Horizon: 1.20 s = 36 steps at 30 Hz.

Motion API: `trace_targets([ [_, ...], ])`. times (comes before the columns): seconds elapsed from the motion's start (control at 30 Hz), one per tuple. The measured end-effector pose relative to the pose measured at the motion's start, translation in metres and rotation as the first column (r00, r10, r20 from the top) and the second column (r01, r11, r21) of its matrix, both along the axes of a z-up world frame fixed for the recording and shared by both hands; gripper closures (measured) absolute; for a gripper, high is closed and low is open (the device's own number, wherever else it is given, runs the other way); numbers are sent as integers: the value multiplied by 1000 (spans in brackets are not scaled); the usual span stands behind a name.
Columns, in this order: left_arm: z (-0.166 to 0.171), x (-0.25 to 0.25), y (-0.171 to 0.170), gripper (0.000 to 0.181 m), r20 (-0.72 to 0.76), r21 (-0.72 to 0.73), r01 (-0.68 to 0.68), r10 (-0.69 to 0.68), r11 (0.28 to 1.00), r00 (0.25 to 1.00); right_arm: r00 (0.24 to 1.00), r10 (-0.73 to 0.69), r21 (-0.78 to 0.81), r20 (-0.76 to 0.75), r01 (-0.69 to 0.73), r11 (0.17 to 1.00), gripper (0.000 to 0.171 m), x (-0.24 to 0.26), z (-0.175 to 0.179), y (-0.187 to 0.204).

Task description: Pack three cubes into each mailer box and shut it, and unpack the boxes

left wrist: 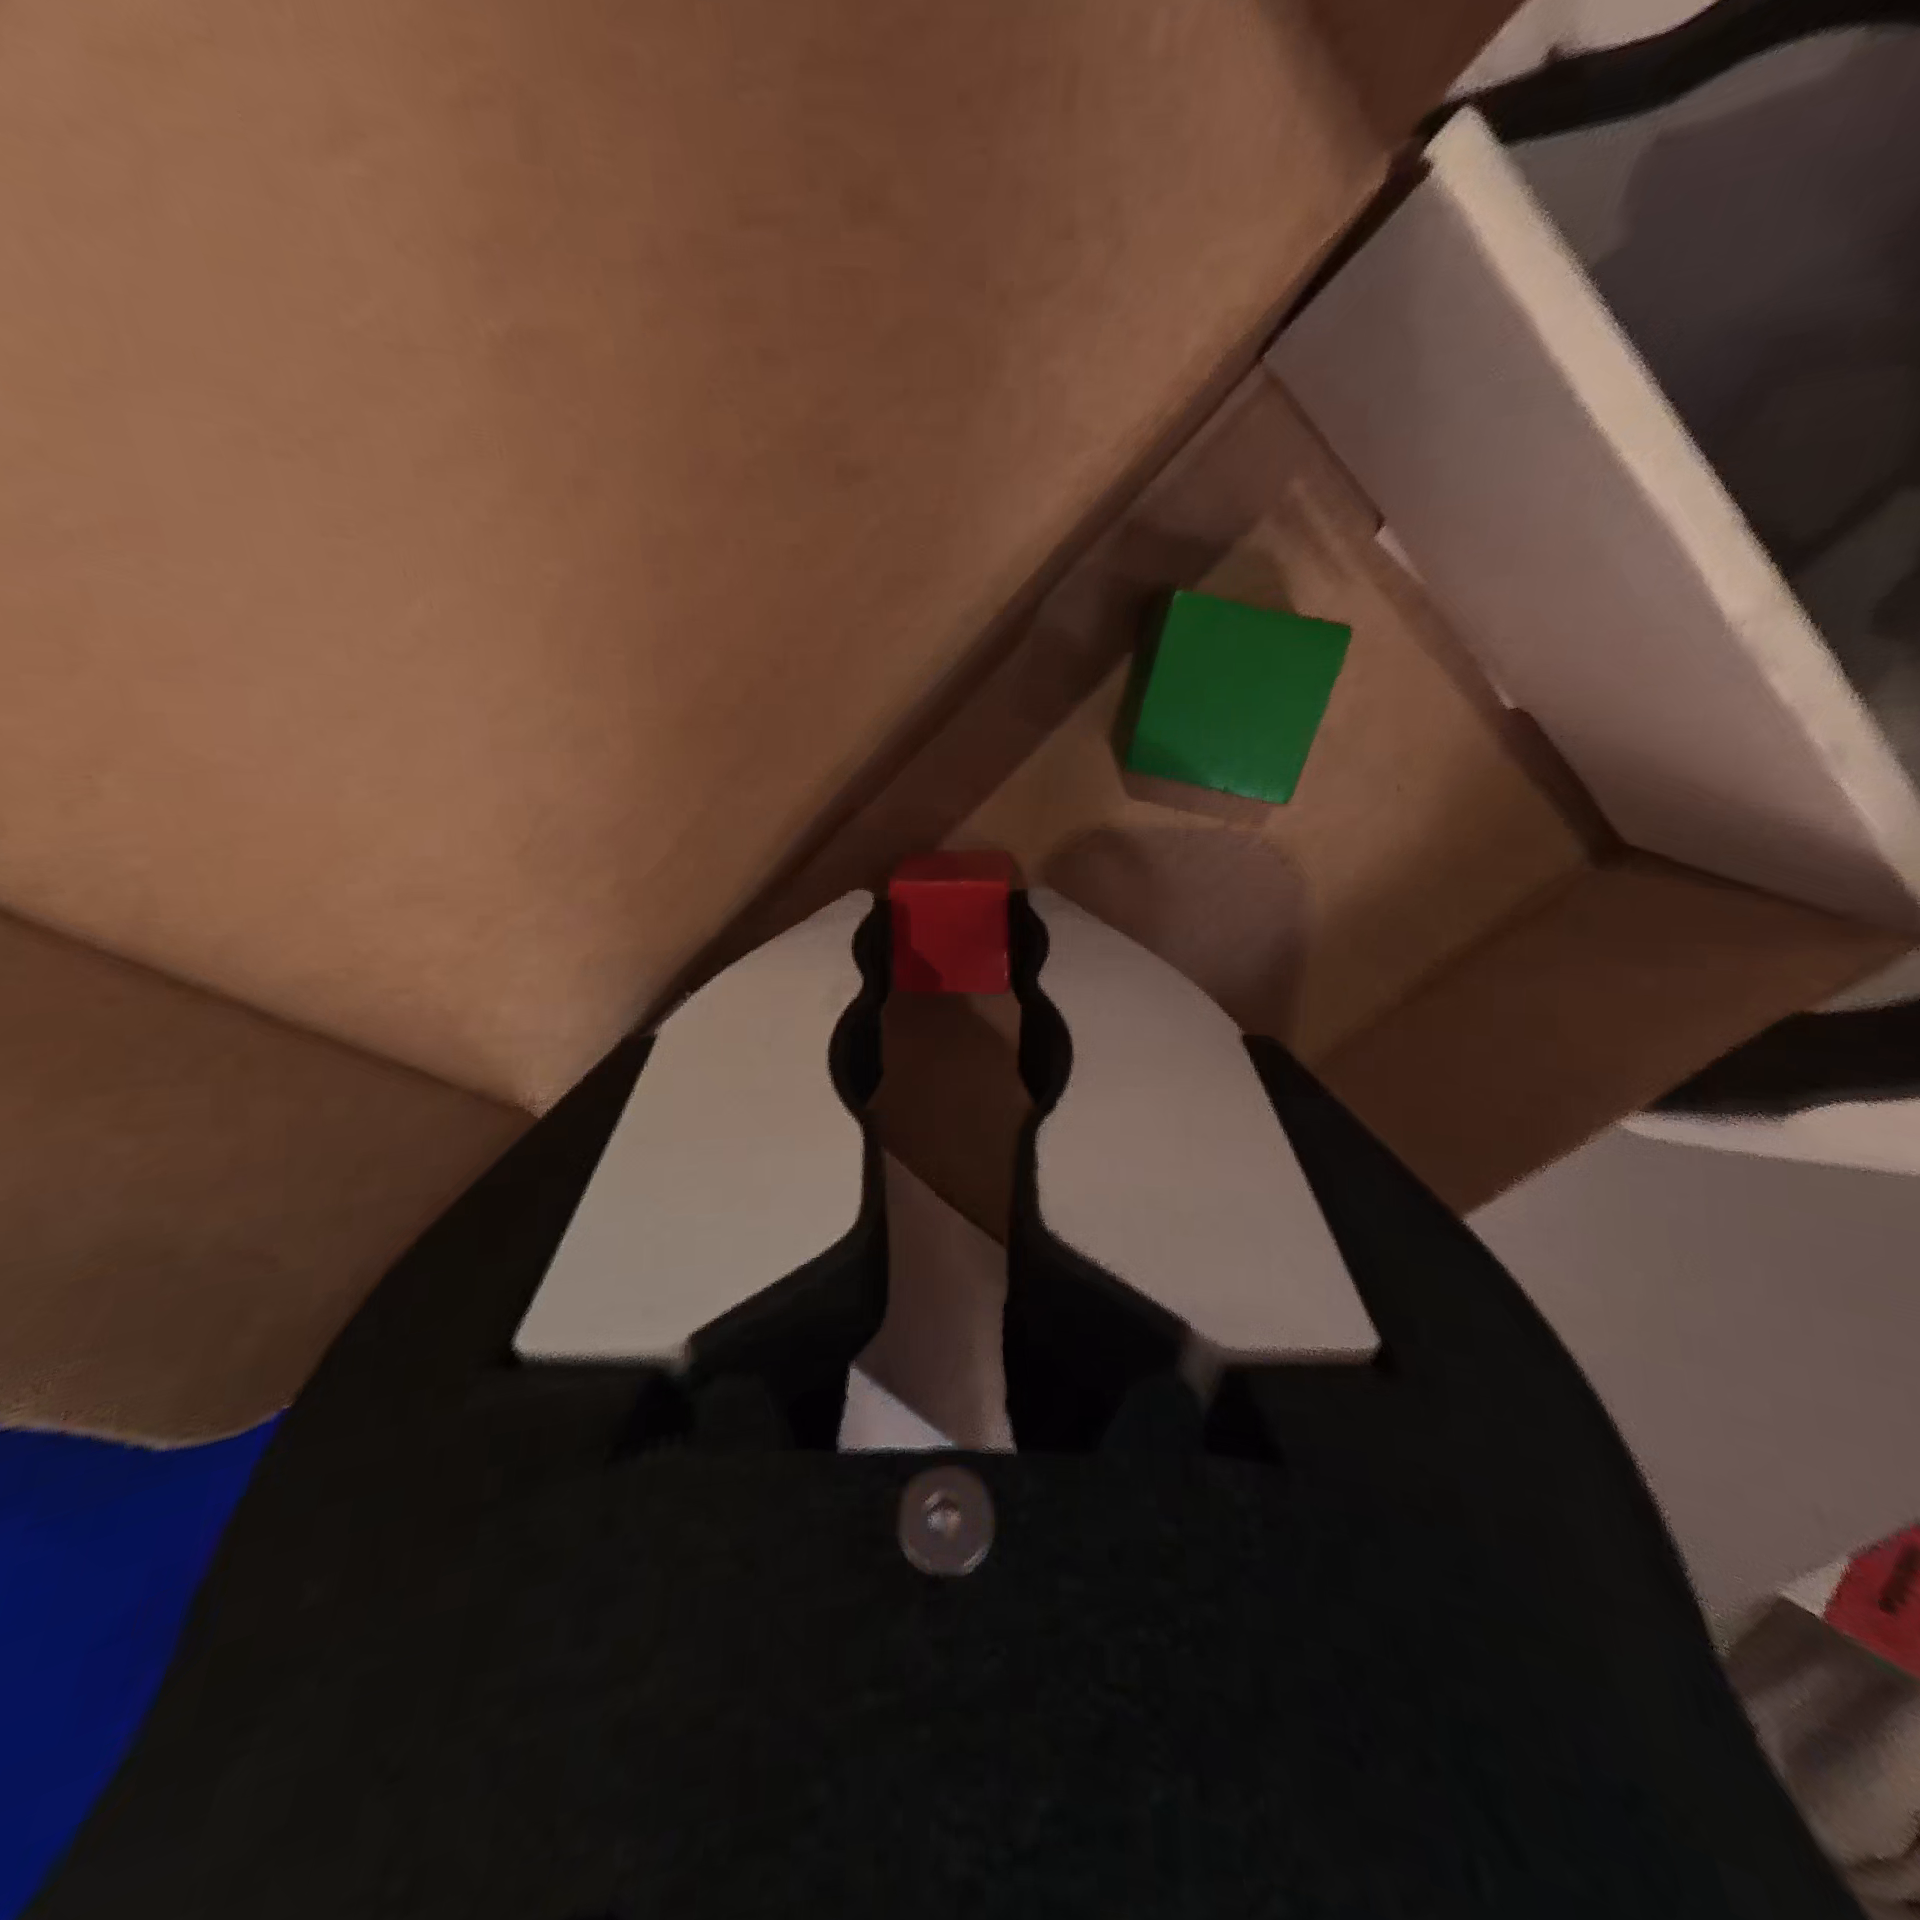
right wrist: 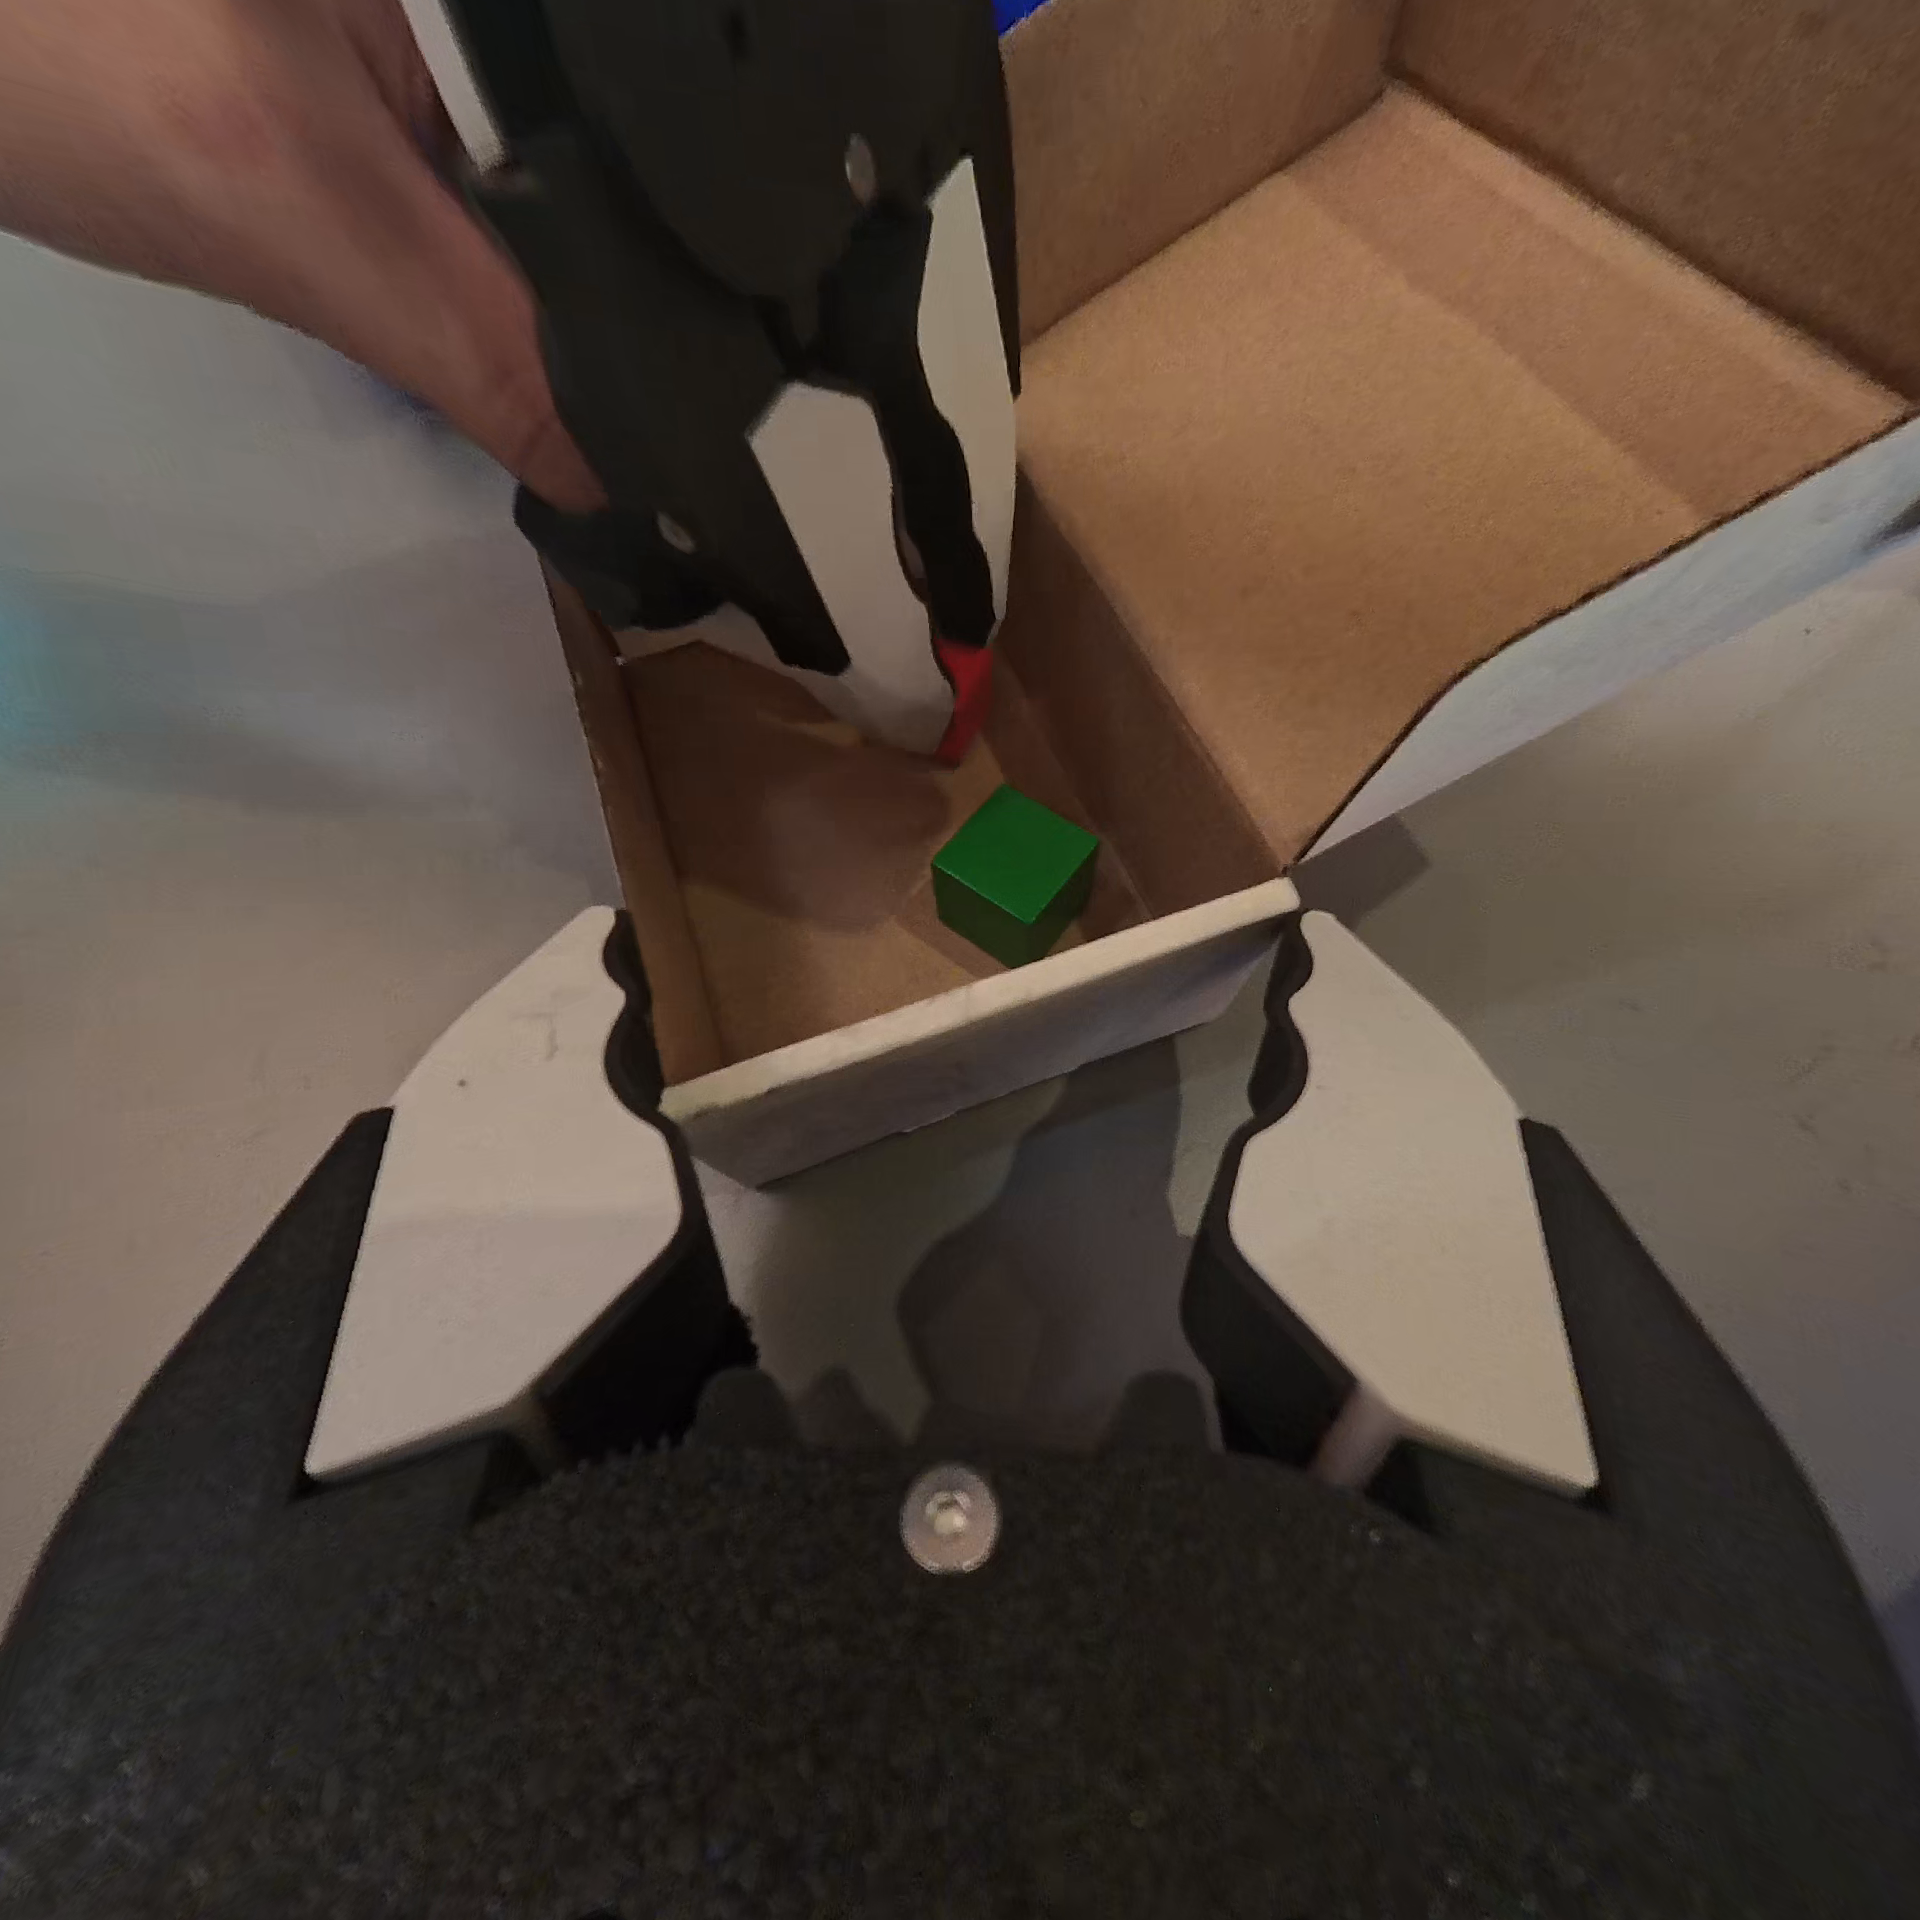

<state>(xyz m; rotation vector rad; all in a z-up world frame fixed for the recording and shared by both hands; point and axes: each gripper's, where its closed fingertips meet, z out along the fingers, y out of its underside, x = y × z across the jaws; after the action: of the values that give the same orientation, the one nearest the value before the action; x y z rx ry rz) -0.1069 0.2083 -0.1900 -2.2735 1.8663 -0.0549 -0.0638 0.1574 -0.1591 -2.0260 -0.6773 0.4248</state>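
Observation:
An open mailer box (right wrist: 977, 1049), white outside and brown inside, stands on a pale table. A green cube (right wrist: 1013, 873) lies on its floor near the front wall, also in the left wrist view (left wrist: 1226, 696). My left gripper (left wrist: 951, 914) is shut on a small red cube (left wrist: 951, 925) and reaches down into the box. The right wrist view shows it (right wrist: 951, 722) with the red cube (right wrist: 968, 686) close above the floor, behind the green cube. My right gripper (right wrist: 958, 940) is open, its fingers straddling the box's front wall; I cannot tell if they touch it.
The box's lid (right wrist: 1403, 395) lies open to the right and fills the upper left of the left wrist view (left wrist: 520, 468). A hand (right wrist: 260, 208) holds the left gripper. A blue surface (left wrist: 104, 1610) and a red object (left wrist: 1881, 1621) sit at the edges. The tips of one gripper are about 8 cm away from the tips of the other.

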Motion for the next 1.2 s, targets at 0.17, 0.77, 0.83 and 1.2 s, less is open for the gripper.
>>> trace_targets([
  [0.17,-2,6,3,159,21,63,31,-33,998,999,1000,-1,0,0,1,1000,59,0,0,0],
  [0.77,134,-216,83,131,428,73,-596,515,800,743,1000,-5,-5,-3,5,1000,59,0,0,0],
  [0.83,122,-241,105,127,407,13,-665,603,747,686,1000,-5,-8,-5,5,1000,59,0,-1,0],
  [1.2,25,-261,143,113,173,-101,-745,749,660,640,1000,-5,-9,-5,5,1000,59,1,-1,0],
])
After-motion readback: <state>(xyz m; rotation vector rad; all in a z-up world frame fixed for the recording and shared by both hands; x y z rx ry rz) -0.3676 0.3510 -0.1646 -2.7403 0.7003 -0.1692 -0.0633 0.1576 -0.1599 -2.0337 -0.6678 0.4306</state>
